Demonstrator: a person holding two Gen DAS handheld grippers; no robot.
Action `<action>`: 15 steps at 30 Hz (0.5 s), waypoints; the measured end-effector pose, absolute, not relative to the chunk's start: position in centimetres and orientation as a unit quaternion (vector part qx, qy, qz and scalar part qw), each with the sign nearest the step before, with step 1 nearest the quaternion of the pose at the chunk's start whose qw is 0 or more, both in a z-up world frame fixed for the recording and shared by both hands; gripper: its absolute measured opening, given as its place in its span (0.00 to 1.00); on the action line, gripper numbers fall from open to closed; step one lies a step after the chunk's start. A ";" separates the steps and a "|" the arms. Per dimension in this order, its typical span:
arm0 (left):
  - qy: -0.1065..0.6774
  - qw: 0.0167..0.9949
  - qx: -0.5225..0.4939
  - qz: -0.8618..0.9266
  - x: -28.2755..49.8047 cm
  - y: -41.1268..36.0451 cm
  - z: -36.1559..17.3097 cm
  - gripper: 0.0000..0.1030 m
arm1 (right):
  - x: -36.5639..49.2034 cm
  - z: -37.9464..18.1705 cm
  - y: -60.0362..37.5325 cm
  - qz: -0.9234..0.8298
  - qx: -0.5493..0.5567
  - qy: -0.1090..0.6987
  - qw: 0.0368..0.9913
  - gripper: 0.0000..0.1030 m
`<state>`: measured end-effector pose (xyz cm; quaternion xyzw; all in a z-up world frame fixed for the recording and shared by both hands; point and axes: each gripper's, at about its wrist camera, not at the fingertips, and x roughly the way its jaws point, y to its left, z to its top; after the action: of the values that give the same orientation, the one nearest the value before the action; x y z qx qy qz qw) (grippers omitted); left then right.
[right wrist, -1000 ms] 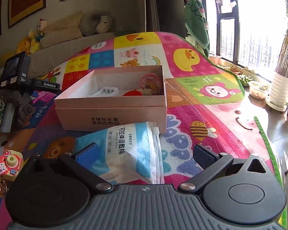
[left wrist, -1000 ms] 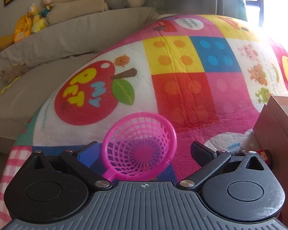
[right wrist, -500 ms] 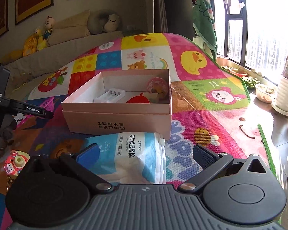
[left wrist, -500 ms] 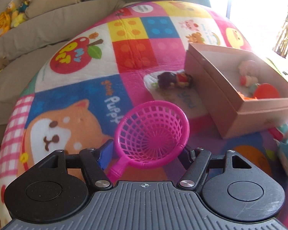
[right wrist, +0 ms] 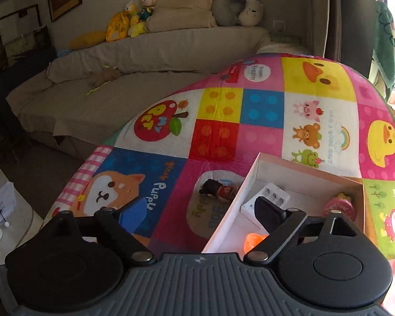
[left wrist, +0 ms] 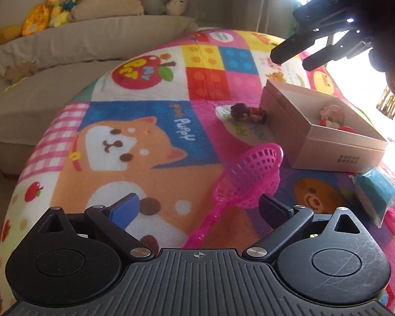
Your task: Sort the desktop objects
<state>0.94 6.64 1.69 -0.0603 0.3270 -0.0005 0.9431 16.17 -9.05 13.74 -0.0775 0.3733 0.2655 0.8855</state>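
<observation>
Freed from the opening left hand-held gripper (left wrist: 200, 205), pink strainer (left wrist: 250, 176) now lies tilted, handle toward the camera.

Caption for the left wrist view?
Left hand-held gripper opening around pink toy strainer beside cardboard box.

A doll (left wrist: 247, 112) lies just left of the box (left wrist: 329, 142).

One box (left wrist: 337, 147) — one pink strainer (left wrist: 250, 176), one figurine (left wrist: 246, 112).
</observation>
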 end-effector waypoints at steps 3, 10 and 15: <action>0.332 0.940 -0.080 -0.007 0.8 7.3 0.7 0.97 | 20.3 11.9 -5.1 0.255 -0.099 0.424 0.863 0.53; 0.309 0.945 -0.107 -0.024 0.2 8.1 0.7 0.98 | 27.2 5.7 -0.3 0.184 -0.141 0.494 0.838 0.51; 0.306 0.943 -0.125 -0.030 0.1 8.6 0.6 0.98 | 28.0 3.6 1.1 0.160 -0.204 0.506 0.823 0.50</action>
<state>0.10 8.55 0.62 -0.1253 0.3063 -0.0295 0.9432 27.95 1.12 3.62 -0.2040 0.5060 0.1596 0.8227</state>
